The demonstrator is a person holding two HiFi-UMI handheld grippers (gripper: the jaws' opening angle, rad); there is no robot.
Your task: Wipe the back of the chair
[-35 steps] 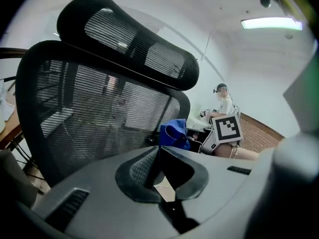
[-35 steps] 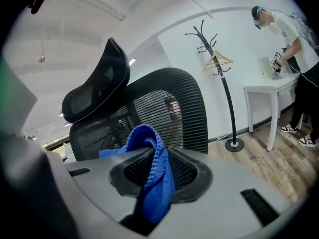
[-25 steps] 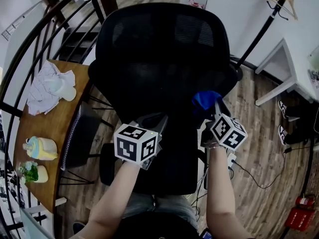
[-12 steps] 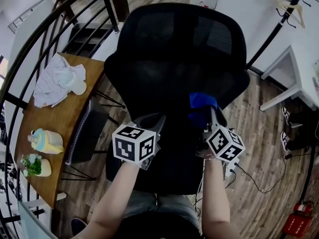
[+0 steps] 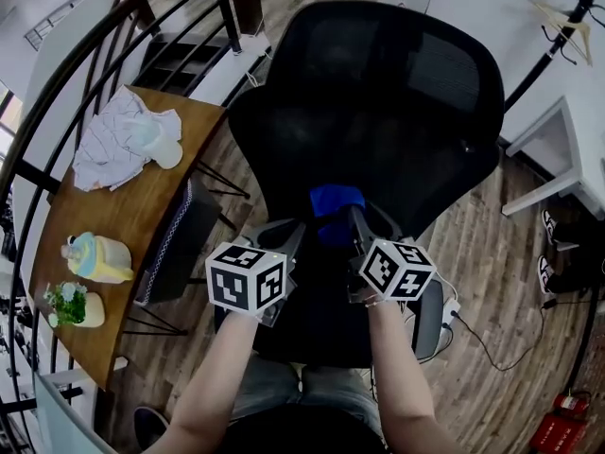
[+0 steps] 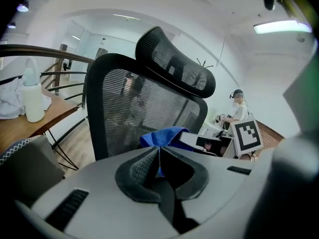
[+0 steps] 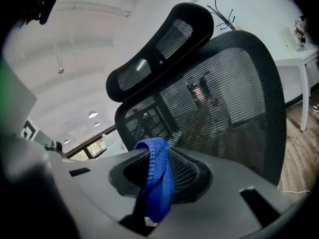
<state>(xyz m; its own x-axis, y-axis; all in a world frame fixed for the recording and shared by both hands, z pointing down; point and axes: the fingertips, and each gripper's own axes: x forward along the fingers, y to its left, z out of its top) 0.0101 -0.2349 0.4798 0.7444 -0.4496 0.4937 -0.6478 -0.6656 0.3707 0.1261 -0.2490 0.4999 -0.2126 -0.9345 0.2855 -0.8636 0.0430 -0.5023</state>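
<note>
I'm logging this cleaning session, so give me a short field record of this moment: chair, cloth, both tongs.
chair: black mesh office chair, its back towards the person
cloth: blue cloth, low at the backrest; contact unclear
right tongs: shut on blue cloth
left tongs: shut, nothing between them, beside the right tongs

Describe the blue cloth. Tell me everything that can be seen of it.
The bright blue, knitted-looking cloth is soft and bunched, folded over itself into a loop with a ribbed, stitched edge. The right gripper is shut on it: the dark padded jaws pinch the fold, and the free end hangs down between them. In the head view it sits low at the black mesh chair back, below the middle. Whether it presses on the mesh cannot be told.
</note>
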